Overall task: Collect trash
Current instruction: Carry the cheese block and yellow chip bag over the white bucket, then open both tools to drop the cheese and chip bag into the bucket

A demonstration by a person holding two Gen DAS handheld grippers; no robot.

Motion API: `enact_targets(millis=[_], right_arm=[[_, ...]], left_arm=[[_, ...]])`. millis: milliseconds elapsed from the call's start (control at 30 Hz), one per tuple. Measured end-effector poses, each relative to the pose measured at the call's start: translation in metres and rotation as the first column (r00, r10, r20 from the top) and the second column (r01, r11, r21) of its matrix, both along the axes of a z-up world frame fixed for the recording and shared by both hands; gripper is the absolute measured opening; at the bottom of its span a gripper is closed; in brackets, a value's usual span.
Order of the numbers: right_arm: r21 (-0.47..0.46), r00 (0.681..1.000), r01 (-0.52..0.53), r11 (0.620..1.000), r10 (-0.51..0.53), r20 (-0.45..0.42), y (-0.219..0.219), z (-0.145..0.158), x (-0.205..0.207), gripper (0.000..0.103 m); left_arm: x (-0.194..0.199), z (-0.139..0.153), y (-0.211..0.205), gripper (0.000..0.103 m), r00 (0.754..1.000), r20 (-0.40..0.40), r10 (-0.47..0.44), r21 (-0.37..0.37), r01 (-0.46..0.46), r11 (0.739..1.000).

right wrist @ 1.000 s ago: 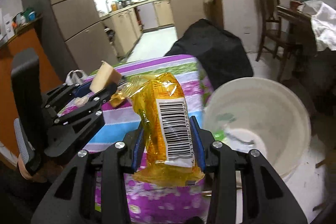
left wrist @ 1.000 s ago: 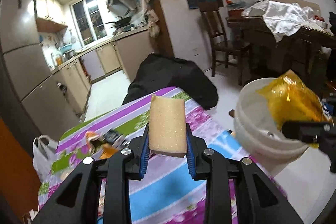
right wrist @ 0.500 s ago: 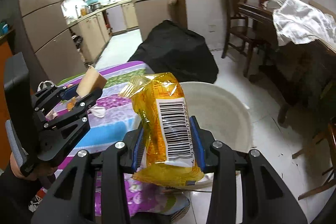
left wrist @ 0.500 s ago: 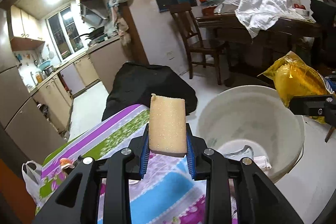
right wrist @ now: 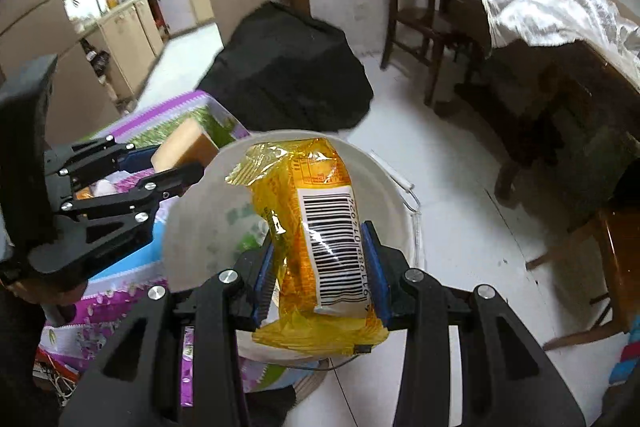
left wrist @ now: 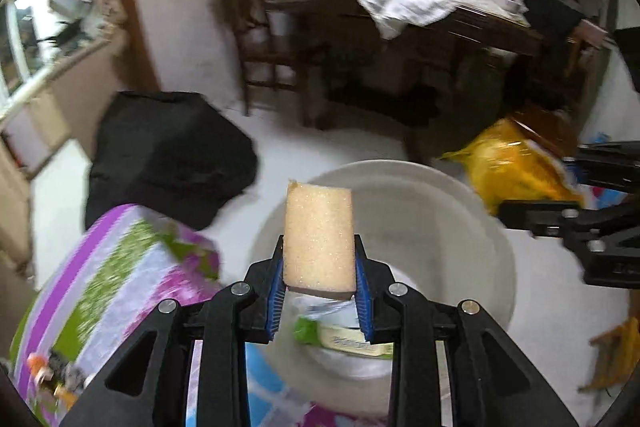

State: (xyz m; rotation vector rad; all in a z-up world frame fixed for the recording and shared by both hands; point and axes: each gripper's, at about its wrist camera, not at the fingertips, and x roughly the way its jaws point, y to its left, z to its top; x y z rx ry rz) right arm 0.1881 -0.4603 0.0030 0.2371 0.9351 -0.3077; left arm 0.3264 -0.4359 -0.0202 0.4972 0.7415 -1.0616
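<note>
Both wrist views look steeply down, close over the shared white bucket (left wrist: 460,211) beside the table (right wrist: 132,267).

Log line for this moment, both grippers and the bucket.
left gripper: shut on sponge | right gripper: shut on yellow wrapper | both above white bucket | nothing released yet

**Right wrist view: two loaded grippers over the bucket**

The right gripper (right wrist: 320,267) clamps a yellow wrapper (right wrist: 312,227) between its blue pads, barcode facing the camera. The wrapper hangs above the open white bucket (right wrist: 396,195), which holds scraps. At left, the left gripper (right wrist: 182,163) grips a tan sponge (right wrist: 184,147) at the bucket's rim, over the striped tablecloth (right wrist: 132,279). A black bag (right wrist: 288,75) lies on the far floor.
</note>
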Motion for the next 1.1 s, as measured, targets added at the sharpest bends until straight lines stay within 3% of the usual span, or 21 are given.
enact_targets(millis=[133,267,633,867,900,933,967,1100], right_arm=[[0.032,0.994,0.019,0.999,-0.016,-0.105,-0.015,-0.011,0.021,0.038],[0.063,0.985,0.017,0.998,-0.005,-0.173,-0.020,-0.018,0.035,0.038],[0.100,0.953,-0.017,0.995,0.047,-0.300,-0.029,-0.038,0.061,0.038],[0.138,0.950,-0.037,0.990,0.078,-0.301,-0.034,-0.042,0.069,0.041],[0.136,0.953,-0.031,0.990,0.071,-0.296,-0.035,-0.042,0.070,0.048],[0.135,0.955,-0.020,0.991,0.059,-0.292,-0.037,-0.041,0.069,0.049],[0.129,0.959,-0.015,0.991,0.051,-0.280,-0.038,-0.040,0.070,0.049],[0.114,0.963,-0.006,0.993,0.036,-0.267,-0.041,-0.039,0.067,0.049]], left_arm=[[0.006,-0.011,-0.027,0.031,0.996,-0.050,-0.079,0.044,0.082,0.996],[0.010,-0.030,-0.045,0.031,0.992,-0.074,-0.100,0.112,0.107,0.988],[0.025,-0.063,-0.023,0.031,0.990,-0.113,-0.080,0.151,0.097,0.984],[0.026,-0.069,-0.022,0.031,0.988,-0.125,-0.085,0.141,0.102,0.985],[0.026,-0.069,-0.022,0.033,0.989,-0.123,-0.081,0.138,0.098,0.986],[0.027,-0.069,-0.021,0.043,0.990,-0.118,-0.072,0.138,0.088,0.986],[0.028,-0.069,-0.020,0.047,0.991,-0.112,-0.066,0.132,0.081,0.988],[0.033,-0.069,-0.017,0.047,0.992,-0.121,-0.043,0.131,0.058,0.990]])
